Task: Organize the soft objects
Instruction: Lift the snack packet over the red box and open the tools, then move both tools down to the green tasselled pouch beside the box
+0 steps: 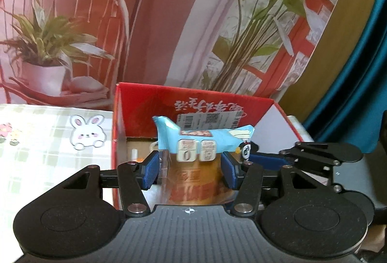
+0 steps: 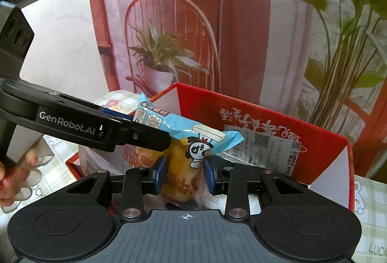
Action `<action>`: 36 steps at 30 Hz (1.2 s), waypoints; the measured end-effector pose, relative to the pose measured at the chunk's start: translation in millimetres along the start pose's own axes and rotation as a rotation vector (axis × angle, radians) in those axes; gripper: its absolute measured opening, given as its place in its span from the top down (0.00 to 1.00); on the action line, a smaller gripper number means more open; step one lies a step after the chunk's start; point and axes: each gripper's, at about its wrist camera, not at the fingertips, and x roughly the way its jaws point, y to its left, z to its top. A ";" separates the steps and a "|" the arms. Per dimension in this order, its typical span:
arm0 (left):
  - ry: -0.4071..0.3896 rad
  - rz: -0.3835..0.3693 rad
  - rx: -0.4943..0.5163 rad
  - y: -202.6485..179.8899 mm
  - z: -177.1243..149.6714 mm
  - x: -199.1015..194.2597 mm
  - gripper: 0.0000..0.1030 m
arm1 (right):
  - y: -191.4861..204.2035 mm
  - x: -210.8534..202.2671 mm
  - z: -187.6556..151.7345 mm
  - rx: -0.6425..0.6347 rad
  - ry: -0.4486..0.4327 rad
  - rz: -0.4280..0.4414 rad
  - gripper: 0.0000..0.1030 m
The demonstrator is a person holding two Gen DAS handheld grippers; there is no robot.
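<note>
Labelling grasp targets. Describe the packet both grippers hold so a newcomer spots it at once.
Find the red box in front of the printed chair-and-plant backdrop. Over its open top, both grippers clamp one snack packet. Its blue sealed top with a cartoon panda and its clear lower half showing yellow cake set it apart.

A printed backdrop (image 1: 169,21) stands upright as the landmark, showing a red wire chair, a potted plant and tall green stalks. In front of it lies a pale checked tablecloth (image 1: 43,142) with a white rabbit drawing (image 1: 88,132). To the backdrop's right hangs a teal curtain (image 1: 358,69).
</note>
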 end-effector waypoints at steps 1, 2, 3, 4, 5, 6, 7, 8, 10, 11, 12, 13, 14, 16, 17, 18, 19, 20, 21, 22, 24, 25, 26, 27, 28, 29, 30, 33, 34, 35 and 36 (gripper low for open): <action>-0.001 0.007 0.007 -1.4 -0.2 -2.3 0.44 | 0.2 -0.9 -1.3 0.001 -0.002 -0.009 0.69; -0.002 0.012 0.011 -1.8 -0.5 -4.5 0.44 | -0.7 -1.9 -1.1 0.003 -0.002 -0.014 0.69; -0.004 0.017 0.012 -2.2 -0.8 -6.4 0.43 | -1.3 -2.5 -1.7 0.008 -0.002 -0.023 0.69; -0.006 0.022 0.014 -2.8 -0.9 -7.9 0.43 | -1.5 -4.2 -3.0 0.012 -0.005 -0.038 0.69; -0.009 0.026 0.017 -3.4 -1.4 -10.5 0.43 | -2.7 -5.7 -2.8 0.015 -0.009 -0.047 0.69; -0.012 0.030 0.019 -4.4 -1.3 -12.3 0.42 | -3.3 -7.9 -3.6 0.017 -0.013 -0.056 0.67; -0.015 0.035 0.022 -5.9 -1.8 -14.5 0.39 | -3.7 -10.3 -4.6 0.019 -0.017 -0.068 0.62; -0.019 0.042 0.028 -7.3 -2.1 -17.2 0.37 | -3.5 -13.3 -5.4 0.019 -0.025 -0.082 0.59; -0.031 0.056 0.037 -10.5 -2.6 -22.8 0.32 | -3.9 -20.4 -6.8 0.018 -0.044 -0.113 0.47; -0.039 0.062 0.041 -12.5 -2.9 -26.5 0.31 | -4.8 -23.9 -7.2 0.021 -0.051 -0.121 0.45; -0.046 0.066 0.045 -14.6 -3.0 -29.6 0.30 | -5.5 -28.3 -7.9 0.024 -0.059 -0.130 0.42; -0.052 0.070 0.048 -16.5 -3.4 -32.6 0.28 | -6.0 -32.8 -8.8 0.028 -0.066 -0.141 0.35; -0.060 0.073 0.051 -18.9 -4.3 -36.7 0.26 | -6.3 -38.1 -9.9 0.031 -0.079 -0.152 0.32; -0.077 0.079 0.060 -23.0 -7.1 -44.0 0.19 | -7.5 -47.1 -12.0 0.034 -0.101 -0.162 0.21; -0.086 0.084 0.063 -25.3 -9.1 -47.7 0.17 | -7.6 -53.0 -14.0 0.034 -0.113 -0.169 0.17; -0.094 0.089 0.066 -27.9 -11.5 -51.3 0.14 | -7.9 -57.8 -15.6 0.034 -0.123 -0.176 0.11; -0.099 0.093 0.069 -30.7 -14.2 -54.5 0.12 | -7.9 -64.2 -18.4 0.034 -0.138 -0.182 0.06; -0.104 0.099 0.071 -33.5 -16.8 -57.3 0.11 | -8.0 -69.6 -20.7 0.035 -0.148 -0.185 0.04; -0.110 0.101 0.075 -36.3 -19.6 -60.0 0.08 | -8.1 -75.0 -23.0 0.038 -0.157 -0.188 0.00; -0.115 0.106 0.076 -38.7 -23.2 -63.2 0.05 | -8.7 -81.5 -26.6 0.043 -0.171 -0.194 0.01; -0.121 0.118 0.077 -45.5 -31.6 -68.4 0.01 | -10.4 -90.9 -32.7 0.053 -0.187 -0.213 0.01; -0.120 0.129 0.077 -48.5 -34.6 -69.4 0.00 | -11.1 -96.2 -36.5 0.058 -0.197 -0.229 0.00; -0.117 0.142 0.081 -53.2 -39.1 -71.0 0.00 | -11.5 -101.7 -40.7 0.061 -0.205 -0.245 0.00; -0.110 0.152 0.088 -56.5 -43.1 -71.4 0.00 | -12.7 -107.4 -45.6 0.064 -0.214 -0.254 0.00; -0.104 0.157 0.095 -58.8 -46.7 -71.1 0.00 | -14.1 -112.5 -50.8 0.067 -0.222 -0.258 0.00; -0.099 0.163 0.104 -63.0 -51.6 -71.5 0.00 | -15.8 -117.4 -56.2 0.072 -0.229 -0.263 0.00; -0.100 0.165 0.109 -65.1 -55.5 -72.0 0.00 | -17.6 -122.3 -61.8 0.080 -0.234 -0.267 0.00; -0.107 0.160 0.112 -71.9 -68.2 -73.7 0.00 | -21.6 -135.3 -79.4 0.098 -0.240 -0.264 0.00; -0.104 0.153 0.111 -73.8 -71.2 -72.8 0.00 | -22.5 -138.3 -84.8 0.100 -0.238 -0.267 0.00; -0.098 0.142 0.111 -75.4 -74.5 -71.8 0.00 | -23.5 -141.5 -91.3 0.101 -0.231 -0.268 0.00; -0.091 0.131 0.113 -77.2 -77.6 -70.3 0.00 | -24.3 -144.2 -97.6 0.102 -0.225 -0.262 0.00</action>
